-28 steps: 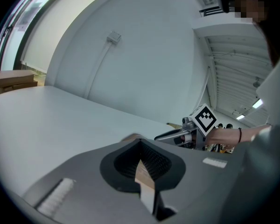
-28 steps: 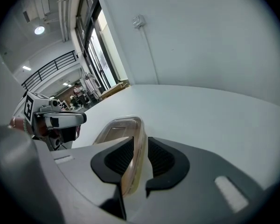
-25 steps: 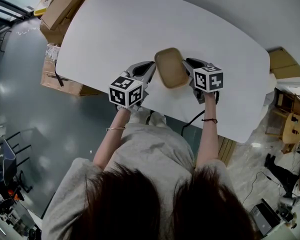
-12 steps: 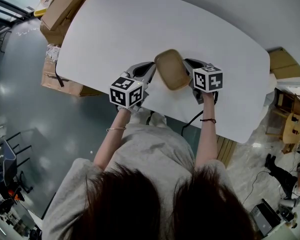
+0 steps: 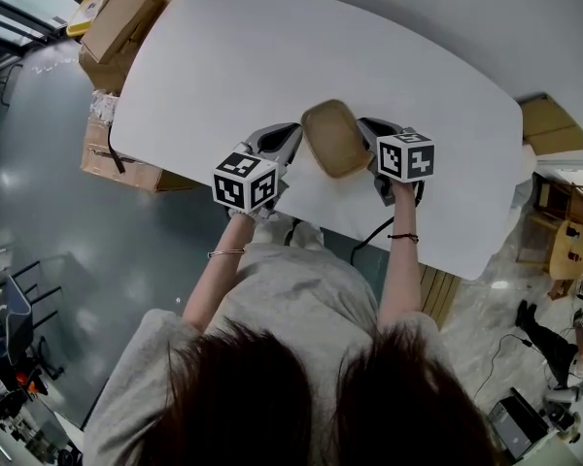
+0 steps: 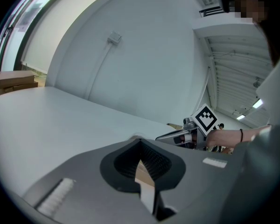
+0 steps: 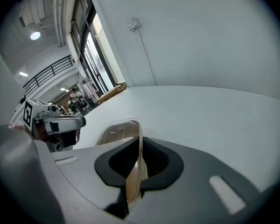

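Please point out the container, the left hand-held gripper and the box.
container (image 5: 335, 140), head view, its middle.
left hand-held gripper (image 5: 293, 135), head view, between its fingertips.
box (image 5: 126, 14), head view, its top face.

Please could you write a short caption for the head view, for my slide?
Seen from above: left gripper and right gripper clamp a tan container from both sides over a white table.

bright, even daylight throughout, soft shadows, sharp focus; both gripper views bend strongly at dark rounded edges.

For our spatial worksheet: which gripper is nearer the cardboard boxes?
Left. The left gripper is right of the cardboard boxes; the right gripper is farther right, beyond the tray.
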Demonstrator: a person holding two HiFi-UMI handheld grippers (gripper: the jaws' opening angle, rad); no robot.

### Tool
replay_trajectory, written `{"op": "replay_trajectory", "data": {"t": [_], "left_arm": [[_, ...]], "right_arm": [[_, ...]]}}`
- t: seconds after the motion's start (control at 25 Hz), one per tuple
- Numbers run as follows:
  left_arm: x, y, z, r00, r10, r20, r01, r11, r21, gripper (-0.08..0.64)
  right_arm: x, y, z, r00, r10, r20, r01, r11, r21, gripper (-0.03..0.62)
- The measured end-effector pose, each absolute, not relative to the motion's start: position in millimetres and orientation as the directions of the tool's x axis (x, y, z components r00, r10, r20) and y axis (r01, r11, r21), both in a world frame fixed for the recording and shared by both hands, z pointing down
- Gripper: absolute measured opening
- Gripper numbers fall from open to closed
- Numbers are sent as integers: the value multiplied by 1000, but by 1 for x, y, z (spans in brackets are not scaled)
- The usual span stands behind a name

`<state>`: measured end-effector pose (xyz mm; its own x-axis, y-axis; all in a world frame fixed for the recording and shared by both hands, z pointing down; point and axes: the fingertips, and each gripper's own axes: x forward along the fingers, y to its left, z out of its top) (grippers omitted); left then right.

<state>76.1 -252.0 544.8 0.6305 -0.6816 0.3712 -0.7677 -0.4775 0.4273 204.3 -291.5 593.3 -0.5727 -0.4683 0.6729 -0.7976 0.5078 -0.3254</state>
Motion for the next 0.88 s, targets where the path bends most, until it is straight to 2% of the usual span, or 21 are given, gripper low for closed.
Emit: {"op": "replay_trajectory", "data": {"t": [0.88], "left_arm": [[64, -255, 516, 632, -710, 312, -767, -513, 385, -11]], "right_arm": [[205, -288, 548, -599, -550, 582, -792, 515, -328, 32]]}}
